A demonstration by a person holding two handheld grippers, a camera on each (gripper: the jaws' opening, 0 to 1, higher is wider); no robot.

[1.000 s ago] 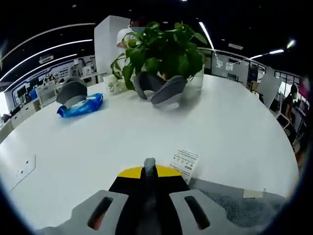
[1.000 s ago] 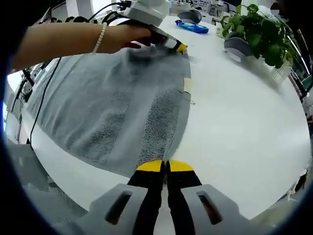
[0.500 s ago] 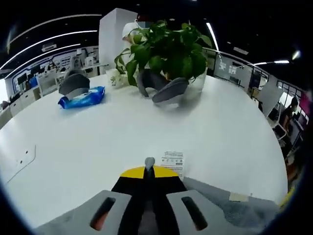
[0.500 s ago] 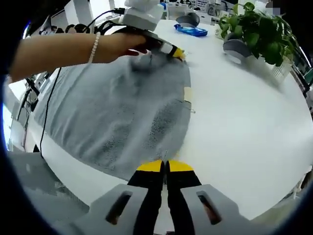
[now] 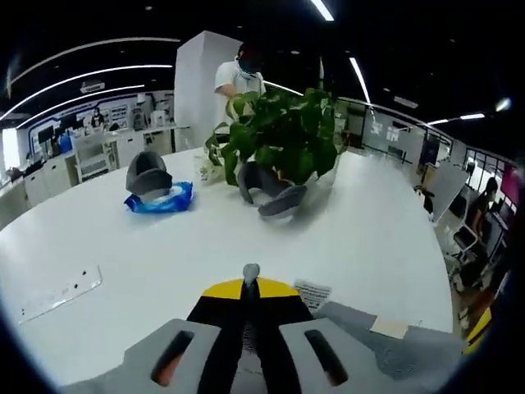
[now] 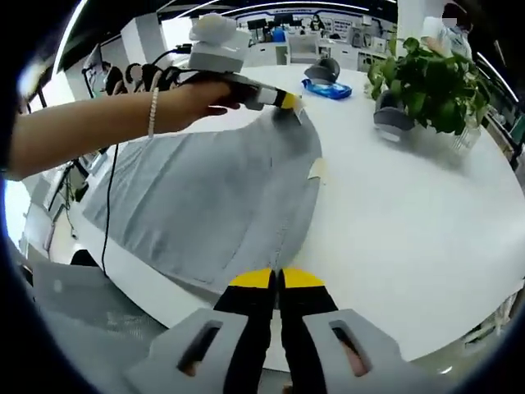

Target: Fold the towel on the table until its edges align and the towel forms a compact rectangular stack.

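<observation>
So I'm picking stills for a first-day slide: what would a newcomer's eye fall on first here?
Probably the grey towel spread on the white table, pinched at two corners: the right gripper at the near one, the left gripper at the far one, a person's hand around it. Next, the leafy potted plant further back, with a blue packet beside it.

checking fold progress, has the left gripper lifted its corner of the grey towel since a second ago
Yes. In the right gripper view the left gripper has risen off the white table, pulling the grey towel corner up into a raised slope where it lay flat before.
</observation>
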